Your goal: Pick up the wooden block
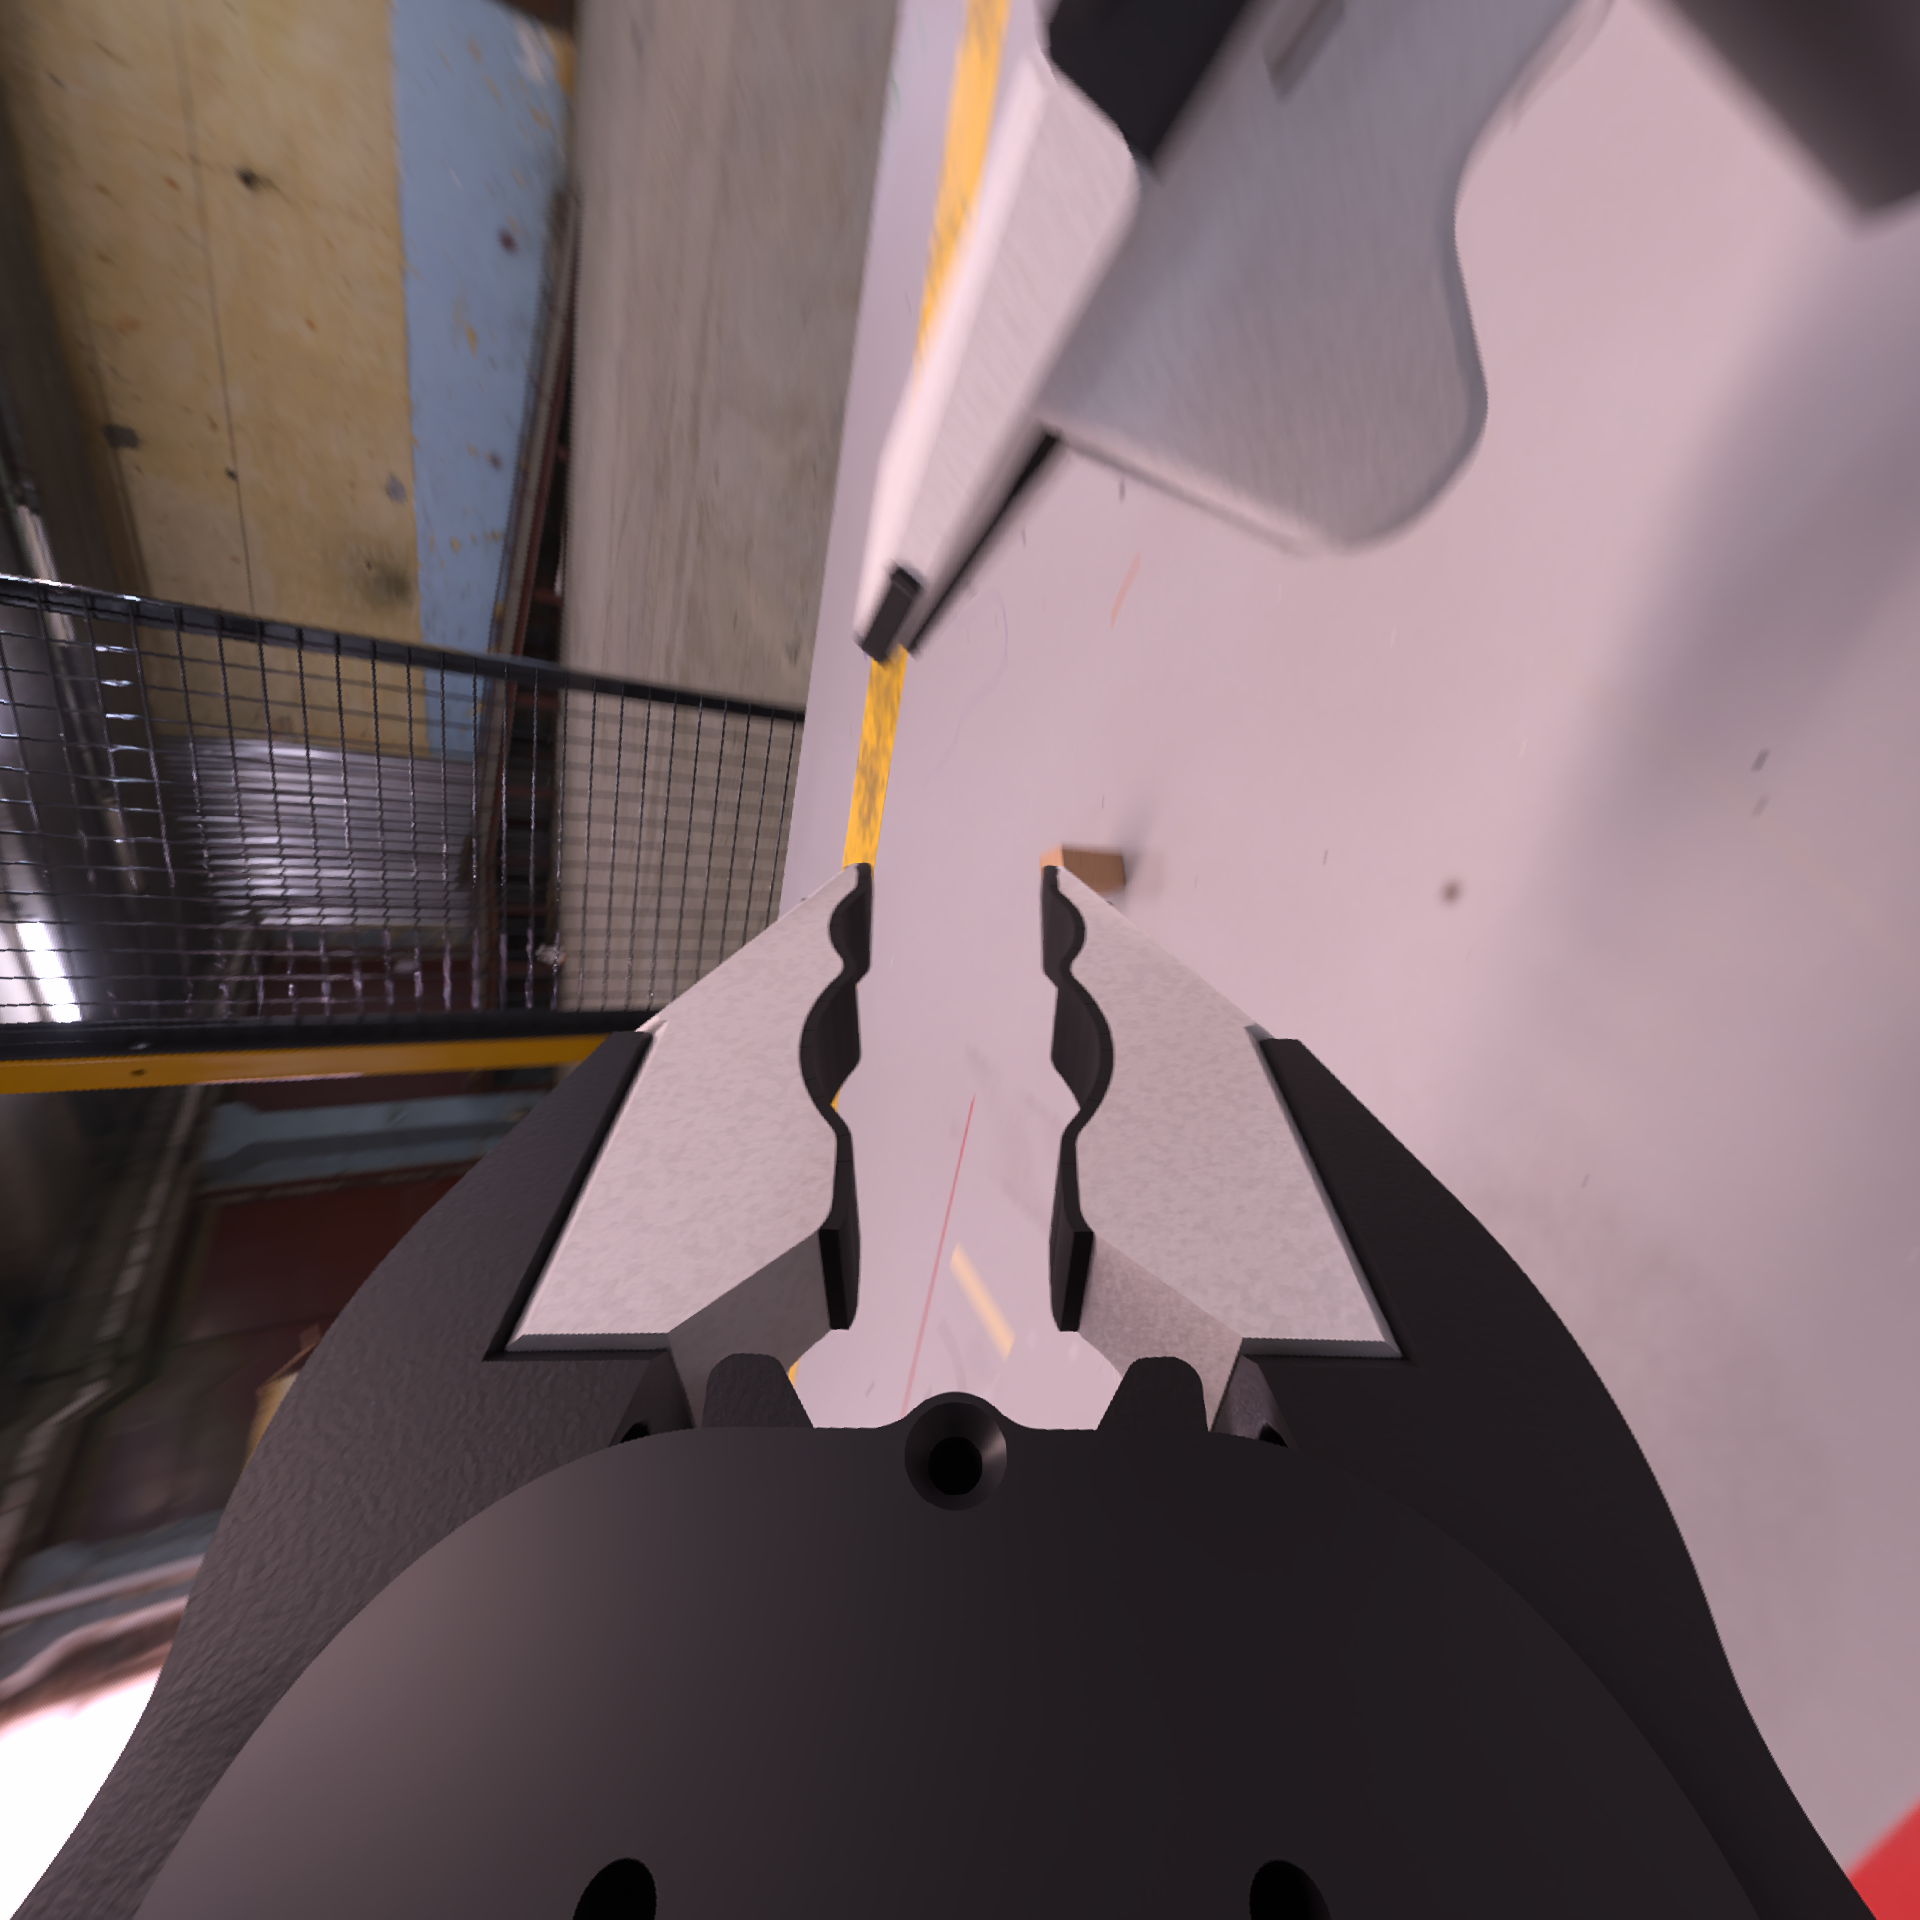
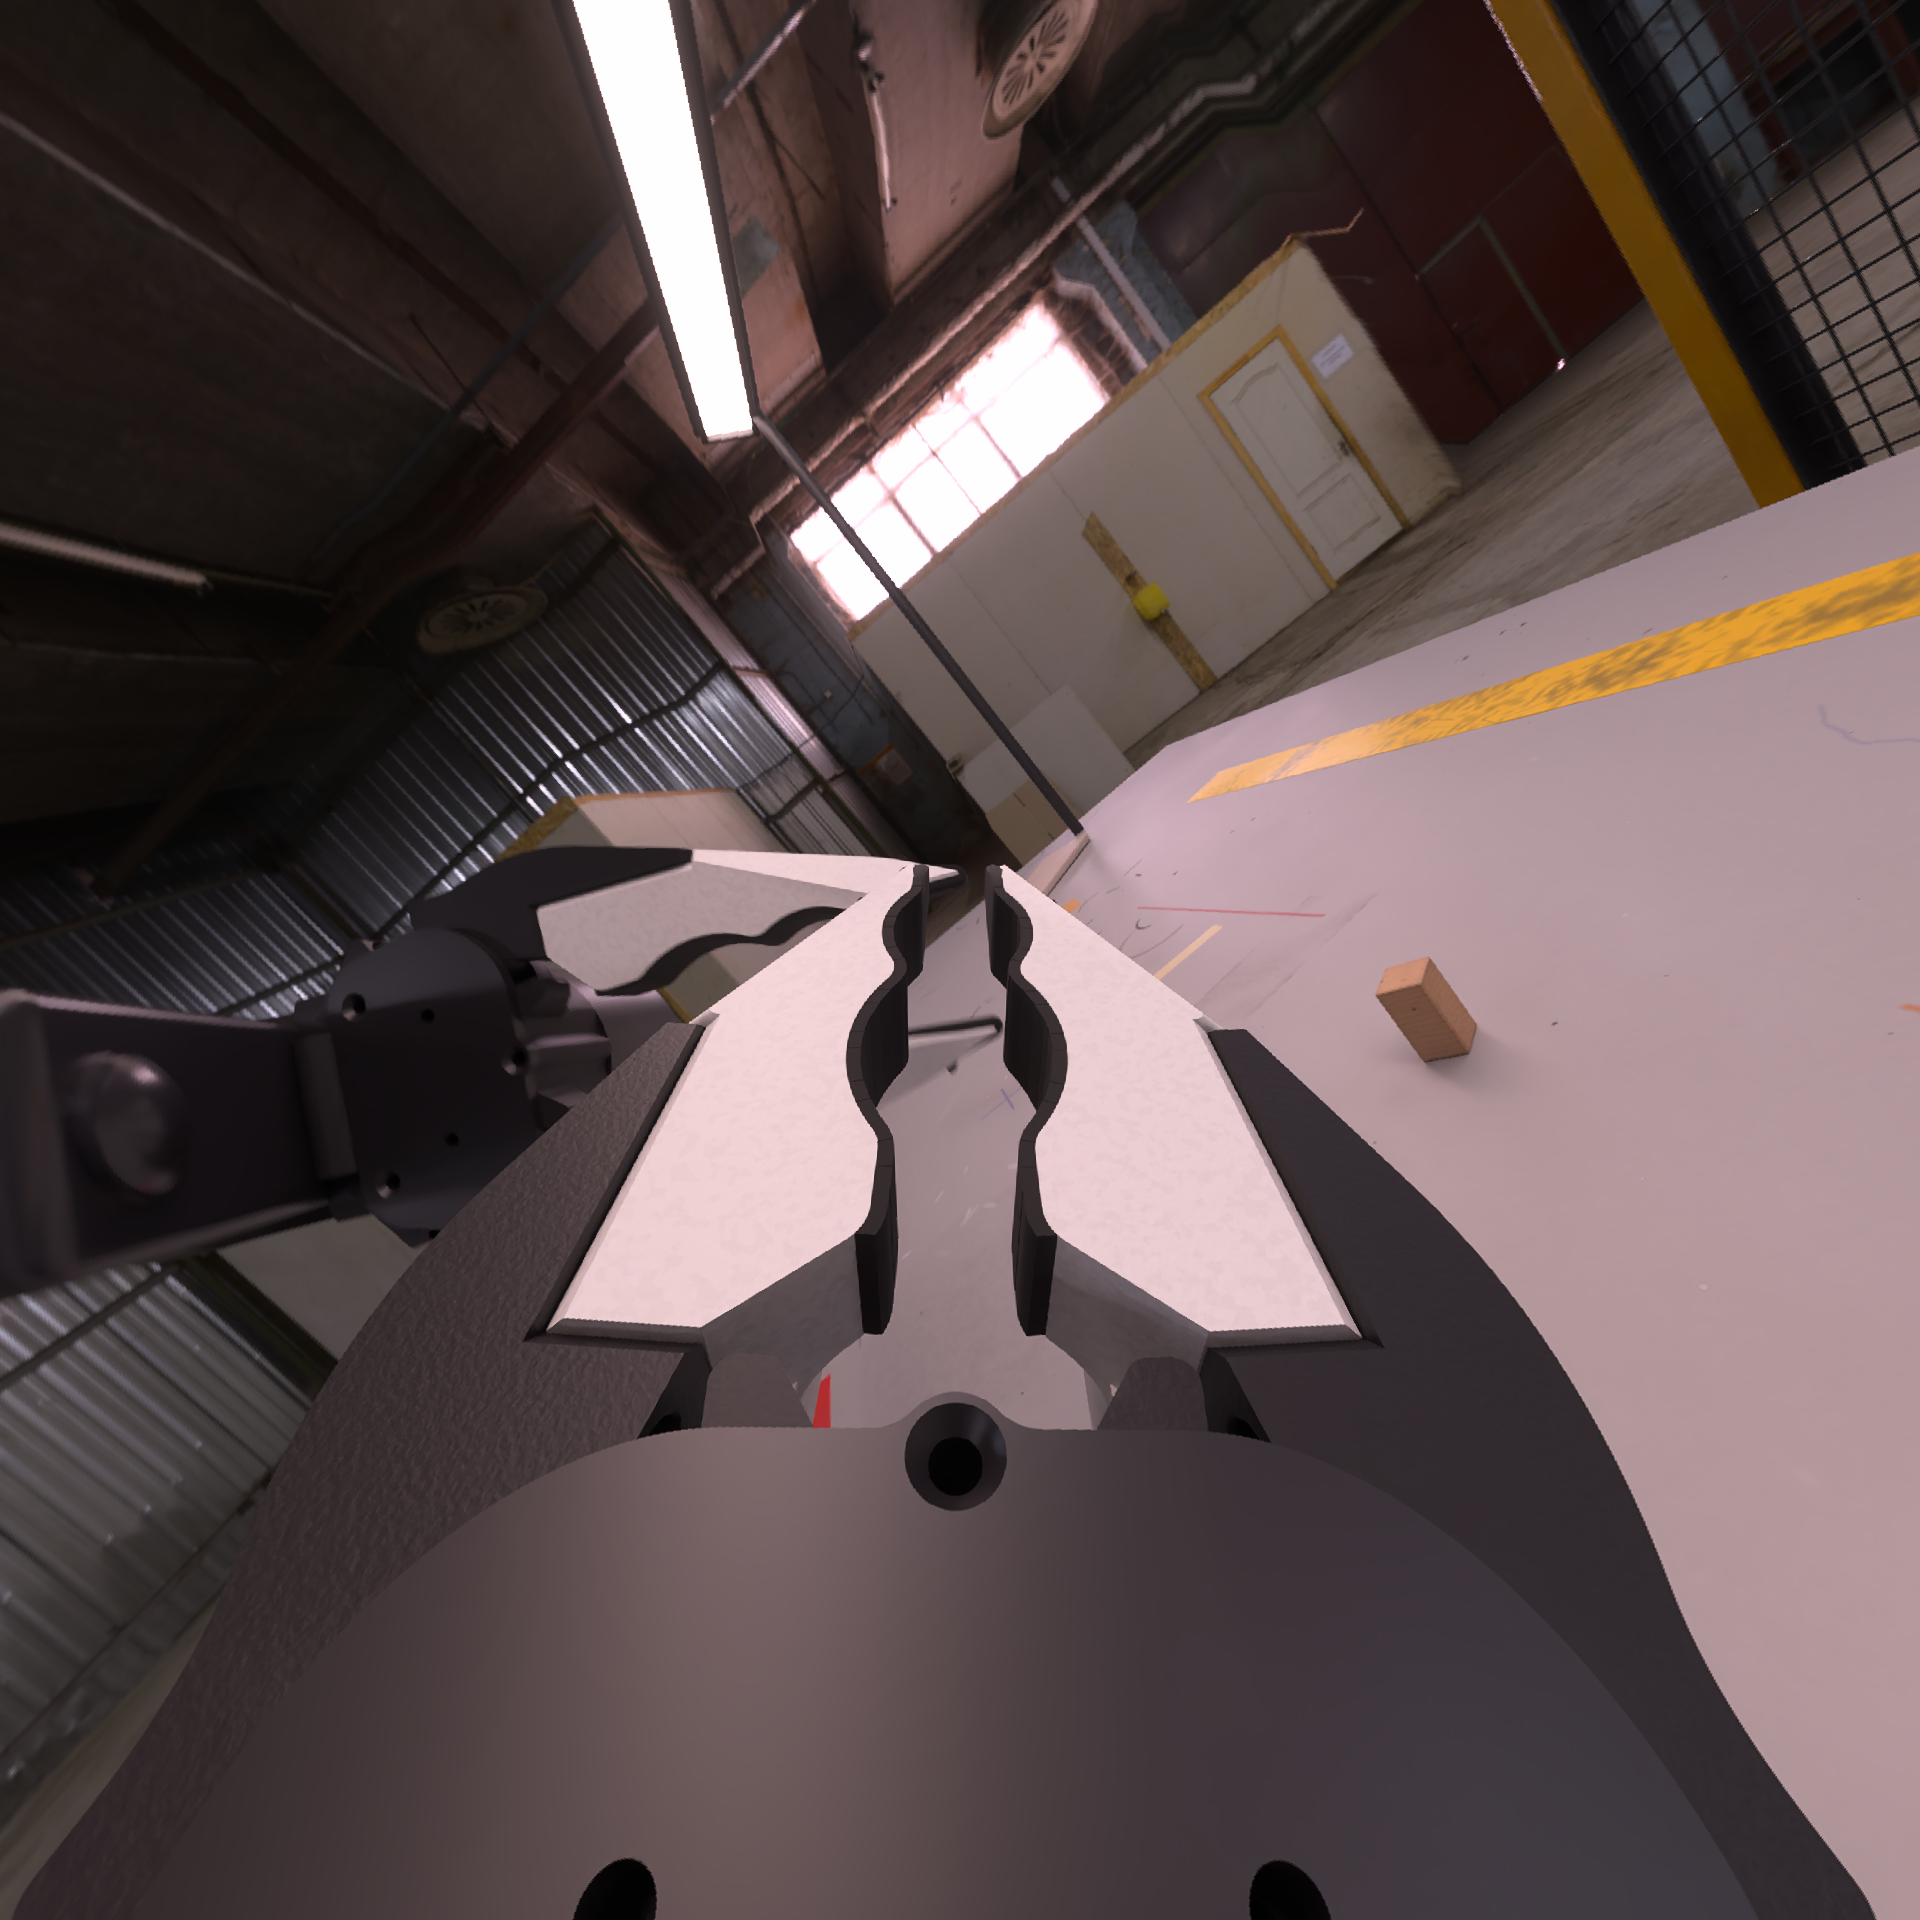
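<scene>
The wooden block point(image 2: 1425, 1008) is a small tan block lying on the pale table point(image 2: 1558, 1299), to the right of my right gripper point(image 2: 956, 875) and clear of it. The right gripper's jaws stand a narrow gap apart with nothing between them. In the left wrist view the block point(image 1: 1093, 869) shows just beyond my left gripper point(image 1: 956, 875), partly hidden behind the right fingertip point(image 1: 1051, 883). The left gripper is open and empty. The right gripper's fingers point(image 1: 997, 343) hang over the table at the upper right. The left gripper's body point(image 2: 436, 1039) shows at the left of the right wrist view.
A yellow stripe point(image 2: 1558, 681) runs along the table near its edge and also shows in the left wrist view point(image 1: 881, 748). A black wire mesh fence point(image 1: 312, 810) with a yellow post point(image 2: 1662, 260) stands beyond the table edge. Hall walls and floor lie farther off.
</scene>
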Robot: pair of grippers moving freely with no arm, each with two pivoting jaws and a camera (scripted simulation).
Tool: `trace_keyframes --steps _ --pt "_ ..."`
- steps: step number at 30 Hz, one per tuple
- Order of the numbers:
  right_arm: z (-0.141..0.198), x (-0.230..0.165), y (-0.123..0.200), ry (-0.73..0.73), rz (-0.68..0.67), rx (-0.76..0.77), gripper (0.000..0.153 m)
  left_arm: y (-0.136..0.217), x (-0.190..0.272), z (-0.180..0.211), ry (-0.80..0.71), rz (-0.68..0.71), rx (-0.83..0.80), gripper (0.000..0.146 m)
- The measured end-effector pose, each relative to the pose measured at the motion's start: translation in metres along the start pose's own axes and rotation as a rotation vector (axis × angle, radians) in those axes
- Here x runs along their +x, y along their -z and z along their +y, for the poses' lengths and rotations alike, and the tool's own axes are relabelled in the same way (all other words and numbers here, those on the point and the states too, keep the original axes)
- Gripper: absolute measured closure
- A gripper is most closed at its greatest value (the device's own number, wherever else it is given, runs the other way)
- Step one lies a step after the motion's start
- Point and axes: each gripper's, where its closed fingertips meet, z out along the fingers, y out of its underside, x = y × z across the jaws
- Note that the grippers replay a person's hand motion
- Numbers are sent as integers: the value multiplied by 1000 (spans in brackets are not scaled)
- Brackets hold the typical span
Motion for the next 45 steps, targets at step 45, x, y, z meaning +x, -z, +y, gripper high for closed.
trace_keyframes --steps 45 --pt "-34 22 17 -185 18 185 141 -92 19 79 732 798 -55 99"
